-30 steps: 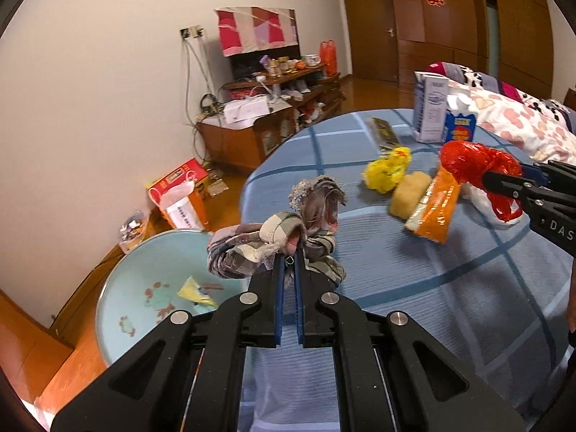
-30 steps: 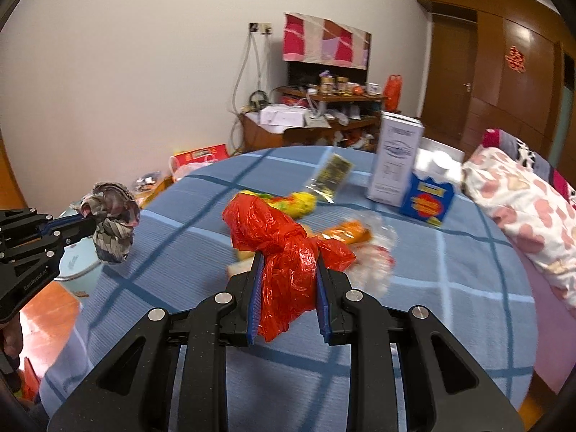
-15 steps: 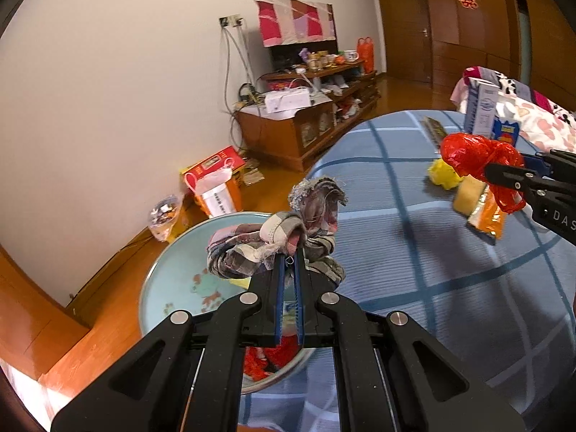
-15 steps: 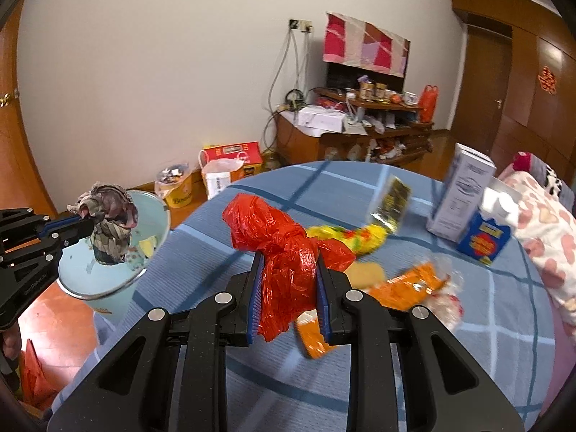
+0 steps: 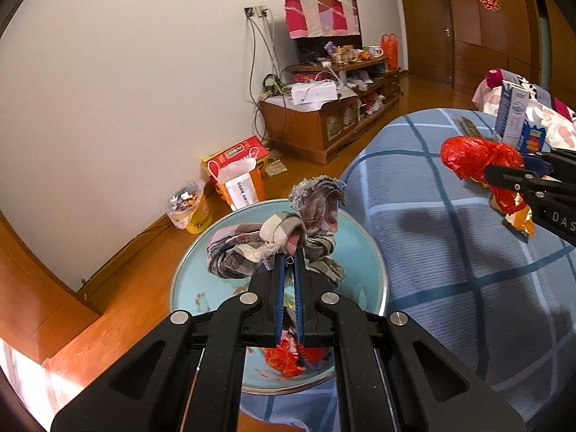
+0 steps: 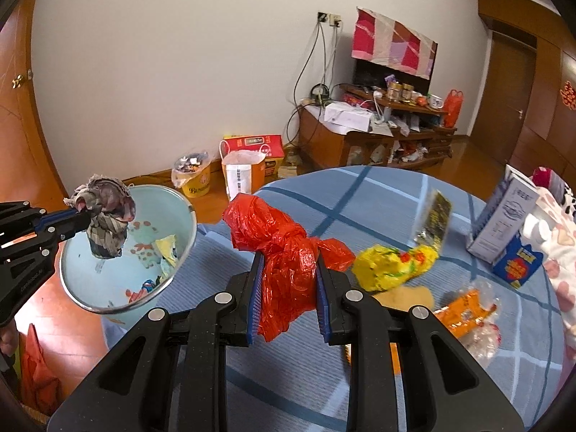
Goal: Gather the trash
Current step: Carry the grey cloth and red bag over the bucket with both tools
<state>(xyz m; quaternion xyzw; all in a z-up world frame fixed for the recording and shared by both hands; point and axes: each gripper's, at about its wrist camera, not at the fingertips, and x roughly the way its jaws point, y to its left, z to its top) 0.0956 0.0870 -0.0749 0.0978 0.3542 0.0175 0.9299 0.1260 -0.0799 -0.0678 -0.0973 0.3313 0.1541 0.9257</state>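
My left gripper [image 5: 288,262] is shut on a crumpled plaid rag [image 5: 280,241] and holds it over the light blue trash basin [image 5: 374,270] beside the table. The basin [image 6: 72,288] holds several scraps. In the right wrist view the rag [image 6: 106,223] hangs over the basin's left side. My right gripper [image 6: 288,270] is shut on a red plastic bag [image 6: 280,252], above the blue checked table [image 6: 378,201], right of the basin. The bag shows in the left wrist view [image 5: 478,158].
On the table lie a yellow wrapper [image 6: 392,266], an orange packet [image 6: 464,313], a tan sponge [image 6: 410,297], a dark sachet [image 6: 433,219], a white carton [image 6: 504,219] and a blue box [image 6: 518,262]. A yellow tub [image 6: 192,176], a bag and a red box stand by the wall.
Both grippers have swung left, away from the table's middle. The rag now hangs over the basin, and the red bag is nearer the table's left edge.
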